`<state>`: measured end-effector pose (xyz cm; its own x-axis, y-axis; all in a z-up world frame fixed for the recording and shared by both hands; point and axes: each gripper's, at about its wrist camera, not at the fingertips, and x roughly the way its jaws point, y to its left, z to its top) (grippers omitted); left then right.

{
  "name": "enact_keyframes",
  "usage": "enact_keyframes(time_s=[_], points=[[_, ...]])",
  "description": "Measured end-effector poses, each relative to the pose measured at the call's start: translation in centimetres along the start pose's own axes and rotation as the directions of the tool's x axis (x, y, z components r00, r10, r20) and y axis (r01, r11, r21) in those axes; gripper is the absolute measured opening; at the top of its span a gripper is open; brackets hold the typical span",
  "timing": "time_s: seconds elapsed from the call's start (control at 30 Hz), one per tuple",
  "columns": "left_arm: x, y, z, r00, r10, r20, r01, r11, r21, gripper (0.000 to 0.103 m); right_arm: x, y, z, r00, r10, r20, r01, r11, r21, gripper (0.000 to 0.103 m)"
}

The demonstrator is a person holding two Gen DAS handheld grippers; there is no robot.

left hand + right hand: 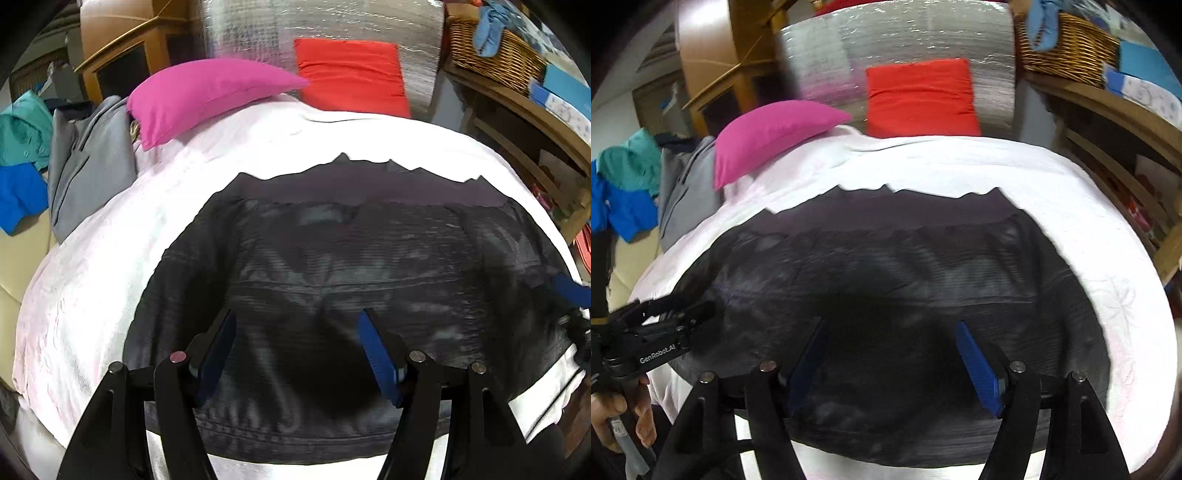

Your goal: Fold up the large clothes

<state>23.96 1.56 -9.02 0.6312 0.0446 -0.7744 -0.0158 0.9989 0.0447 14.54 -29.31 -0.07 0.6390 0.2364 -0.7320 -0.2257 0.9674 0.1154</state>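
Home bedrm: bed [110, 236] w/ pillows [207, 96], wicker basket [491, 55].

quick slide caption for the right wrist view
Right gripper open above a dark garment spread on a white bedcover, pink pillow behind.

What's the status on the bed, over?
Left gripper and right gripper: jaws open, empty. Dark garment spread flat on white bedspread, unfolded. Pink pillow and red pillow beyond it, clear.

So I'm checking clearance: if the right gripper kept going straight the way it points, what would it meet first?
Most likely the dark garment spread on the white bed cover; the right gripper is open, with nothing between its fingers.
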Motion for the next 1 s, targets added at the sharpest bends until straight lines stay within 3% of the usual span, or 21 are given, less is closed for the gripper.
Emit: enact_keyframes(time_s=[0.17,0.27,0.37,0.5,0.6,0.7,0.83,0.93,1.0], points=[[2.9,-2.3,-2.1,0.998,0.028,-0.062,-0.024,0.997,0.068,0.072,3.7,0.1,-2.5,0.997,0.010,-0.075,-0.010,1.000,-0.003,0.079],[3.2,-2.7,-2.6,0.997,0.055,-0.049,-0.050,0.994,0.097,0.073,3.7,0.3,-2.8,0.997,-0.005,-0.077,0.004,1.000,-0.013,0.079],[1.6,-2.0,-2.1,0.998,0.029,-0.058,-0.025,0.997,0.071,0.073,2.1,0.1,-2.2,0.998,0.012,-0.068,-0.011,1.000,0.016,0.079],[-1.4,0.1,-2.3,0.997,0.069,0.040,-0.071,0.996,0.050,0.074,-0.1,-0.7,-1.8,1.000,-0.023,-0.002,0.023,1.000,0.009,0.083],[-1.2,3.5,-3.5,0.994,0.110,0.023,-0.109,0.993,-0.034,0.074,-0.3,-3.3,-2.5,0.998,-0.062,0.000,0.062,0.996,0.070,0.083],[1.3,6.0,-5.2,0.993,0.096,-0.074,-0.102,0.991,-0.087,0.080,0.6,-5.9,-3.9,0.998,-0.055,-0.037,0.060,0.988,0.144,0.083],[0.0,5.9,-5.1,0.994,0.096,-0.047,-0.100,0.992,-0.075,0.081,-0.3,-5.2,-3.8,0.998,-0.056,-0.021,0.058,0.993,0.101,0.083],[-1.9,6.2,-5.3,0.997,0.074,0.025,-0.071,0.992,-0.102,0.081,-2.1,-5.5,-4.2,0.998,-0.037,0.045,0.030,0.990,0.137,0.084],[-1.6,6.7,-5.8,0.996,0.086,0.015,-0.084,0.990,-0.112,0.082,-1.9,-6.2,-4.8,0.996,-0.077,0.044,0.070,0.986,0.150,0.091]])
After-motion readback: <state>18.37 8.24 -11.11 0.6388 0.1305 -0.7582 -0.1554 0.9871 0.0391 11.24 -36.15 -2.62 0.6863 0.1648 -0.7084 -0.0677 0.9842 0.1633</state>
